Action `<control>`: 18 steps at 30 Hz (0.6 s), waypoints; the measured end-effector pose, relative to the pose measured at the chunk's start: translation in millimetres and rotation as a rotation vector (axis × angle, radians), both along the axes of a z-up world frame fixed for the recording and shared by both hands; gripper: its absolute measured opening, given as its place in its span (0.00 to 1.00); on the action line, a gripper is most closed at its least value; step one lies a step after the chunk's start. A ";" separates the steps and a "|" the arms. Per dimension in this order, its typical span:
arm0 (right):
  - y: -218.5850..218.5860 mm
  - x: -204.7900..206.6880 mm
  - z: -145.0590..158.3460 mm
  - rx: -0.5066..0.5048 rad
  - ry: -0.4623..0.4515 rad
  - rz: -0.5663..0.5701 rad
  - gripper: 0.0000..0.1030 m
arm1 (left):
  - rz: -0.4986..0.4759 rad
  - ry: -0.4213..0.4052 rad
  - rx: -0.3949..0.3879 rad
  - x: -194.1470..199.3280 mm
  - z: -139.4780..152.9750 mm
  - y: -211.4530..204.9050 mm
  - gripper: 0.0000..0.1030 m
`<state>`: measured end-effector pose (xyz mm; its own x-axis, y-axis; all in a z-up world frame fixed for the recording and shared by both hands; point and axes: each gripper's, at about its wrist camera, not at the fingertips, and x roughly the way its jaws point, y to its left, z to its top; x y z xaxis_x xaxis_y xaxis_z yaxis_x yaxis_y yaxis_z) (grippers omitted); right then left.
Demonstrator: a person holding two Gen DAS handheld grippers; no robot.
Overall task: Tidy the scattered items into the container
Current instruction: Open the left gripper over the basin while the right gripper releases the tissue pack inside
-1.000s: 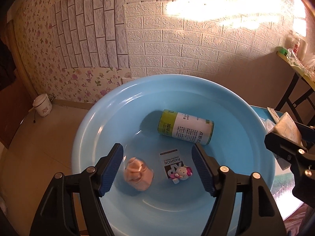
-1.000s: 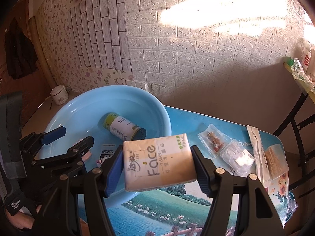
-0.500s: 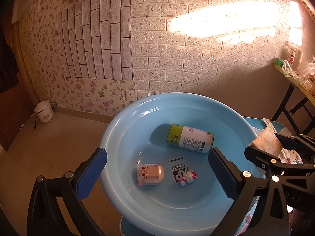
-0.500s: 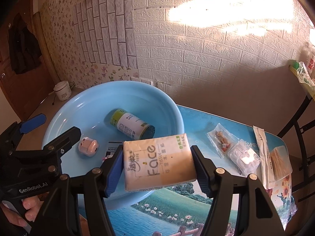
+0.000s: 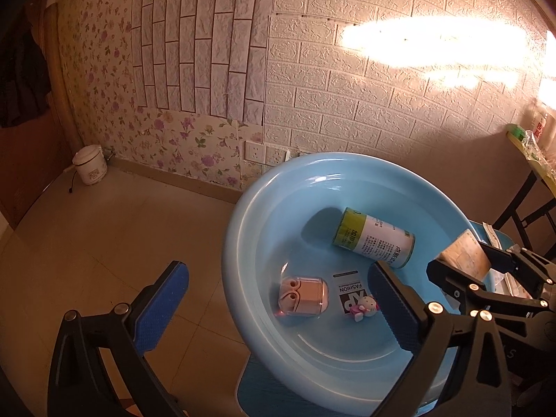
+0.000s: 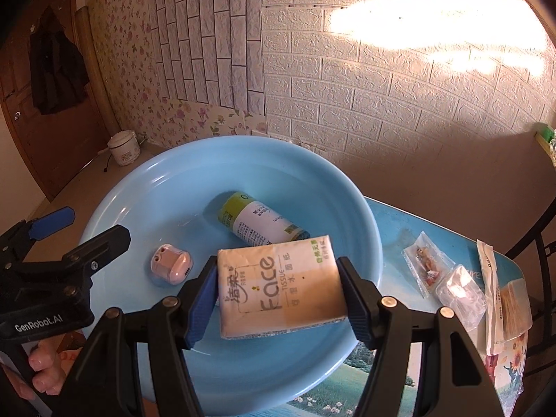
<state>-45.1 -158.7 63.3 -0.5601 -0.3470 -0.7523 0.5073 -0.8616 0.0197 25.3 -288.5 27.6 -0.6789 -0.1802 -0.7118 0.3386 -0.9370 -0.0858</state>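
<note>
Clamped between the blue ridged pads of the right gripper [image 6: 278,293]: a soft rectangular tissue pack [image 6: 279,286], cream wrapper printed "Face", tilted, hanging above the near-right part of the basin [image 6: 114,194]. Spread wide with nothing between the pads: the left gripper [image 5: 278,302], one blue pad over the floor outside the basin's left rim, the other over the basin's inside. Gripped from below at the left gripper's handle: fingers [image 6: 41,361] of a person's hand.

Inside the round, smooth, glossy light-blue plastic basin: a cylindrical bottle [image 5: 373,238] with a white-and-yellow-green label, lying on its side toward the far part; a small rounded pink case [image 5: 304,295] near the middle; just to its right a flat printed card reading "FASHION" [image 5: 349,292] with a tiny cat figure [image 5: 363,307] at its lower edge.

Under the basin, a table [image 6: 392,222] with a glossy picture top. Along the table's right edge, outside the basin: a clear packet [image 6: 425,264], a small transparent plastic box [image 6: 460,290], a long paper sleeve [image 6: 490,288], a bag of pale sticks [image 6: 514,305].
</note>
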 end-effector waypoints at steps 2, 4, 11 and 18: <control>-4.4 -1.0 -2.3 -0.002 0.002 0.005 0.65 | 0.003 0.004 0.004 0.8 0.8 -1.3 1.00; -8.4 -1.5 -4.2 0.001 0.010 0.012 0.65 | 0.000 0.006 0.007 1.7 1.4 -2.1 1.00; -9.2 -5.2 -14.7 -0.009 0.004 -0.005 0.75 | -0.006 -0.005 0.014 2.6 -3.1 -2.5 1.00; -11.1 1.9 -10.5 -0.019 0.038 0.033 1.00 | 0.015 0.005 0.025 5.8 2.0 -8.7 1.00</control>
